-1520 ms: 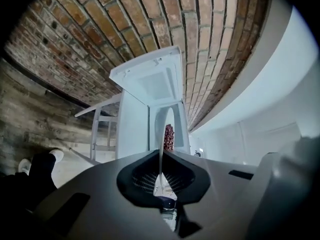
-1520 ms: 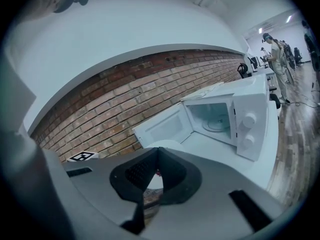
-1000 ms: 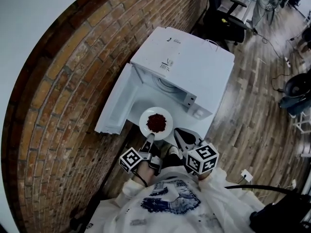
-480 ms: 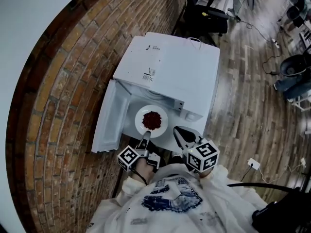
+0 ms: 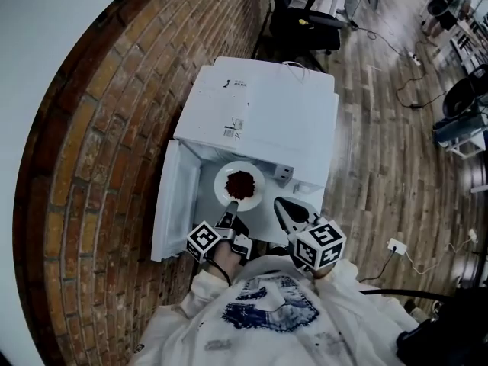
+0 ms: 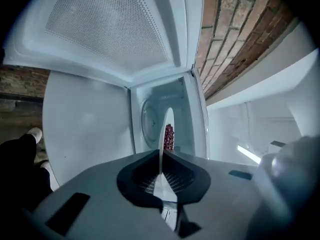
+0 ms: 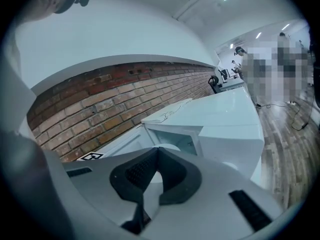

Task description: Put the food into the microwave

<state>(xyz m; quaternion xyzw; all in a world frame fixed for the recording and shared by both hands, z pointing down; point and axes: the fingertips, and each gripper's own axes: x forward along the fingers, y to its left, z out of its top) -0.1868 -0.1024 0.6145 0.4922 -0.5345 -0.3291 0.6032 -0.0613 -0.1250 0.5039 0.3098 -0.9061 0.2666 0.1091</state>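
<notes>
Since a second ago, the plate [image 5: 223, 180] of food [image 5: 241, 184] has edged up to the open microwave [image 5: 259, 105], its rim pinched in my left hand-held gripper [image 5: 229, 215]. My right hand-held gripper [image 5: 280, 204] hangs closed, empty. Insertion step: next I'd push the plate level into the cavity.

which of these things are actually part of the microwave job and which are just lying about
In the job:
- plate of red food, gripped at its rim by the left tool
- microwave, its door open

Just lying about:
- office chair
- floor socket with its cable
- right tool, shut on nothing
</notes>
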